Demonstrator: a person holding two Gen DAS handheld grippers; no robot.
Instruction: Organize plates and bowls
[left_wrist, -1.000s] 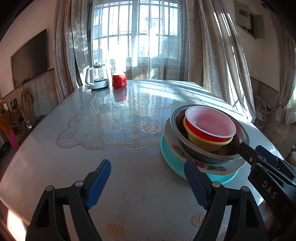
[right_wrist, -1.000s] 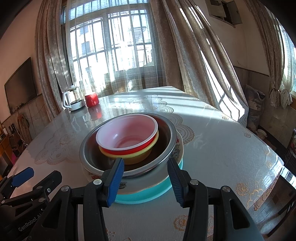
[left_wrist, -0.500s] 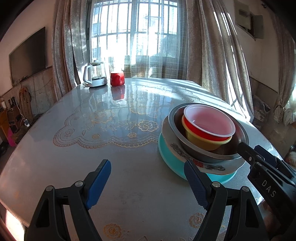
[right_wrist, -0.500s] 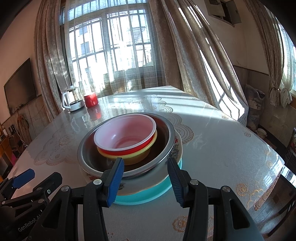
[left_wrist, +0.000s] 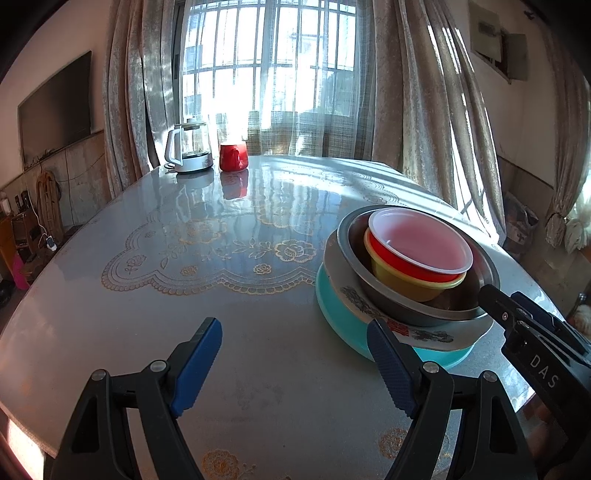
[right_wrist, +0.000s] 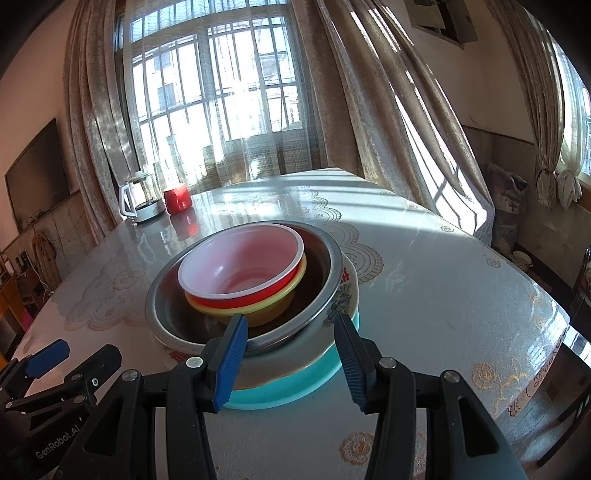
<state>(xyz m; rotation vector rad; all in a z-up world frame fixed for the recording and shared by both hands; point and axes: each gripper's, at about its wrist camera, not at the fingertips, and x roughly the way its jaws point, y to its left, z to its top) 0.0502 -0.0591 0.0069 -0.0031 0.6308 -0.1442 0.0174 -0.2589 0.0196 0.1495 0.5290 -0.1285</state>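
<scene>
A stack stands on the table: a teal plate at the bottom, a white patterned plate, a steel bowl, a yellow bowl and a red bowl with a white inside on top. The stack also shows in the left wrist view, with the steel bowl at the right. My right gripper is open and empty, just in front of the stack. My left gripper is open and empty over bare table, left of the stack.
A glass kettle and a red mug stand at the table's far edge by the curtained window. The round table has a glossy lace-pattern cover. A dark screen hangs on the left wall.
Both grippers have drifted slightly back from the stack; the view has shifted a little. The stack has not moved.
</scene>
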